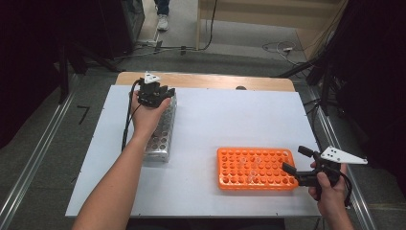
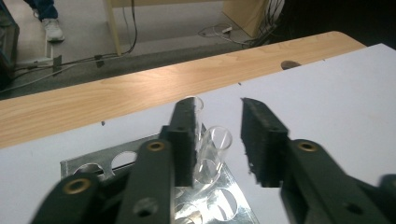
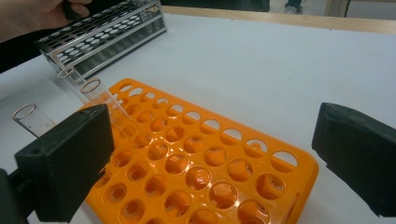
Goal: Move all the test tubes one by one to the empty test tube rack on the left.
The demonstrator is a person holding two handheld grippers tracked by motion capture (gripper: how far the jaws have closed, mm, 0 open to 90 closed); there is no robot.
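Observation:
A metal tube rack (image 1: 163, 132) lies at the left of the white table top (image 1: 225, 120). My left gripper (image 1: 160, 93) hovers over its far end. In the left gripper view its jaws (image 2: 217, 109) stand apart around a clear glass tube (image 2: 217, 140) upright in the rack (image 2: 224, 196), with a gap at the right pad; a second tube (image 2: 194, 102) rises behind the left jaw. An orange rack (image 1: 256, 167) lies at the front right with three clear tubes (image 3: 100, 100) leaning in its left side. My right gripper (image 1: 293, 158) is open just right of it, with nothing between its jaws (image 3: 212, 135).
A wooden strip (image 1: 206, 80) runs along the table's far edge, with a dark hole (image 2: 290, 64) in it. Cables (image 1: 282, 48) lie on the floor beyond. Bare white surface stretches between the two racks. Dark equipment stands at both sides.

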